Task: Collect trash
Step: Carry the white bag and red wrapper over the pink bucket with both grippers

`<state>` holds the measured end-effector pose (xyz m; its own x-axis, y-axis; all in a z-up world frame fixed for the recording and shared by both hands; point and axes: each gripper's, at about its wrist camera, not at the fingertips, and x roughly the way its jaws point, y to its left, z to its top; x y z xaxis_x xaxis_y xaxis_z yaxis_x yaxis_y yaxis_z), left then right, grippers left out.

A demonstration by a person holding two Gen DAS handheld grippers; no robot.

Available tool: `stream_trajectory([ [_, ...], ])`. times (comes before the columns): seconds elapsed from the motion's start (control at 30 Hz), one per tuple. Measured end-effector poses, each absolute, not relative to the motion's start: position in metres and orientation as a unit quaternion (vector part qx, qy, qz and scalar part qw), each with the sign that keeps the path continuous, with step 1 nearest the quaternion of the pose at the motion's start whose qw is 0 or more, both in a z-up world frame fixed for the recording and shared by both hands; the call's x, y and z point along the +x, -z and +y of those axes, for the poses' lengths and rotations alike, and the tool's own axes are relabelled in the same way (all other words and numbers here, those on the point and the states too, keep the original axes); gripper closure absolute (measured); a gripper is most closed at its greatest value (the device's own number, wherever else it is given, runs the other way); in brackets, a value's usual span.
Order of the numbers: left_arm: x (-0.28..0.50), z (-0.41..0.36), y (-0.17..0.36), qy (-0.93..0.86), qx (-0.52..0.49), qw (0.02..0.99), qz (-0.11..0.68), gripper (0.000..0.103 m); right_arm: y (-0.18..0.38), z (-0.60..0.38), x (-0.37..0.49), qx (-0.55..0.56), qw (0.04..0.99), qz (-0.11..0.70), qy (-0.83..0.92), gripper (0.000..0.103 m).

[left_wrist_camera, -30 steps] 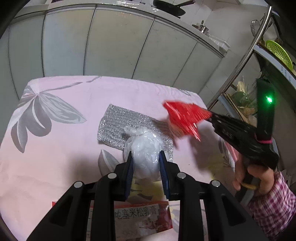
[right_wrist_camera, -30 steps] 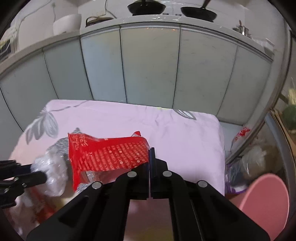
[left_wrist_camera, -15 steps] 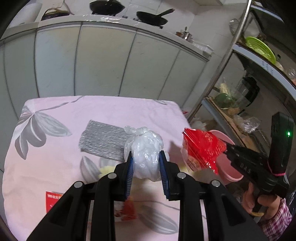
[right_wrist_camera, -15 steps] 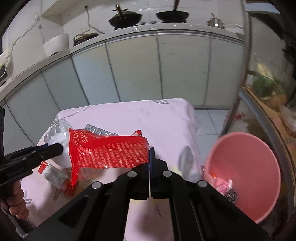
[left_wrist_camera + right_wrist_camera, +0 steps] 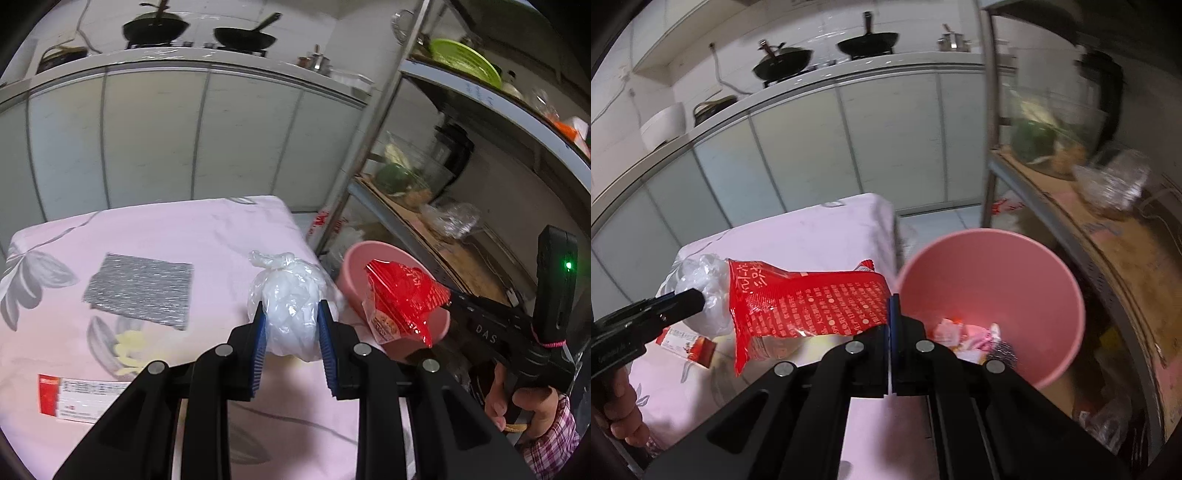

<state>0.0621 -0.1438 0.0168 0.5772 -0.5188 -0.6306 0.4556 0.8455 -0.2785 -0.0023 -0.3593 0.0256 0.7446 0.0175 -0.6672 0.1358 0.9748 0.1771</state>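
Here, in the left wrist view, the left gripper (image 5: 290,338) has its jaws clamped on a knotted bag (image 5: 290,308) above the bench (image 5: 155,236), short of the bin (image 5: 356,258); let go now, it would miss.

In the right wrist view, the right gripper (image 5: 891,314) pinches a red wrapper (image 5: 798,306) by one corner only, beside the bin's (image 5: 1067,280) rim; it may slip out.

Red wrapper (image 5: 809,302) with white print, pink bin (image 5: 1052,266), pale pink grey-leafed cloth (image 5: 177,236), glittery silver pouch (image 5: 142,291)
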Motion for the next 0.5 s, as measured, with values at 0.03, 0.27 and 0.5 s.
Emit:
stream_trajectory([
  [0.03,0.060,-0.152,-0.017,0.281,-0.038,0.885,0.369,0.078,-0.025,-0.366,-0.006,0.111,0.928,0.354,0.039,0.102],
  [0.27,0.050,-0.194,-0.018,0.311,-0.015,0.876,0.368,0.077,-0.021,-0.405,-0.025,0.128,0.925,0.347,0.081,0.102],
  [0.5,0.051,-0.231,-0.017,0.330,0.006,0.869,0.368,0.077,-0.008,-0.439,-0.033,0.148,0.916,0.356,0.115,0.102],
])
